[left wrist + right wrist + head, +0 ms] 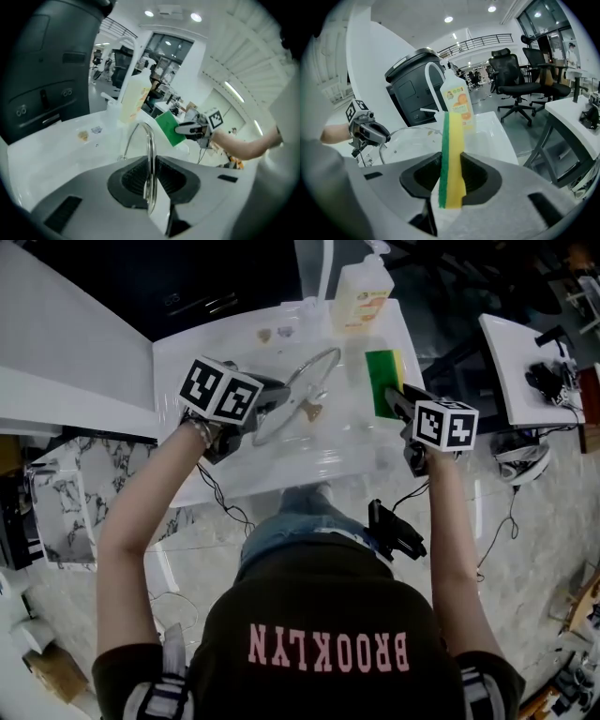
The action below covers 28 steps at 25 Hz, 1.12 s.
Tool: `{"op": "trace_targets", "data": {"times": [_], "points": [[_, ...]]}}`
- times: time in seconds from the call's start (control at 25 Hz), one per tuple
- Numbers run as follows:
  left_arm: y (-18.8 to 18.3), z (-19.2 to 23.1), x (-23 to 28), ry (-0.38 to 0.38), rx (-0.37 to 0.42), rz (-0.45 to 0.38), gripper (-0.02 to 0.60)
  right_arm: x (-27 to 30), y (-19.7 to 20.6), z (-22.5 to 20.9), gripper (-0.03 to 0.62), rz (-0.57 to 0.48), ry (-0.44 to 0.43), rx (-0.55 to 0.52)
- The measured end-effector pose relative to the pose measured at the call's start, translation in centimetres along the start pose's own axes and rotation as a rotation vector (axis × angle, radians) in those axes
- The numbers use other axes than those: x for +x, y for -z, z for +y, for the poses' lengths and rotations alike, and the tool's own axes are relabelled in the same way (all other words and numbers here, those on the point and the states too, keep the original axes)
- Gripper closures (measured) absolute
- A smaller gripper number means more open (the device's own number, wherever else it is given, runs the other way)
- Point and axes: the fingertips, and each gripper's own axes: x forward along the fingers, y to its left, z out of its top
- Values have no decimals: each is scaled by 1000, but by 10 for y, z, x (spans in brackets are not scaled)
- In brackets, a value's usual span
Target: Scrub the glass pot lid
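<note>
1. the left gripper (274, 397) has its jaws closed on the metal rim of the glass pot lid (298, 388); in the left gripper view the rim (149, 154) runs straight between the two jaws.
2. the lid stands tilted on its edge over the white sink (216, 343), left of the middle, and its brown knob (312, 412) points to the near side.
3. the right gripper (398, 399) clamps a sponge (382, 381); in the right gripper view the sponge (452, 159) sits upright between the jaws, green layer on the left and yellow layer on the right.
4. the sponge is near the right side of the lid, and in the head view a small gap shows between them.
5. a soap bottle (362, 292) with an orange label stands at the far edge of the sink, behind the sponge.
6. two small scraps (89, 133) lie on the far left part of the sink.
</note>
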Motion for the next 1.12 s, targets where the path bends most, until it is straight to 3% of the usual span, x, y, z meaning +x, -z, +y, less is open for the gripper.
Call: {"op": "trace_targets", "data": {"times": [0.28, 0.44, 0.52, 0.72, 0.84, 0.96, 1.12], "points": [[-9, 12, -11, 46, -360, -195, 537, 4, 6, 10, 485, 13, -24, 0], [-12, 24, -18, 82, -597, -354, 537, 10, 12, 20, 485, 27, -37, -9], [-13, 29, -23, 95, -664, -428, 537, 12, 14, 25, 485, 33, -42, -17], [-7, 41, -38, 148, -788, -603, 537, 23, 24, 46, 485, 72, -88, -52], [2, 55, -51, 166, -836, -667, 538, 33, 35, 67, 485, 119, -141, -95], [13, 69, -61, 186, -840, -661, 537, 45, 42, 86, 485, 158, -167, -135], [23, 89, -61, 215, -777, -586, 535, 65, 53, 99, 485, 190, -169, -125]]}}
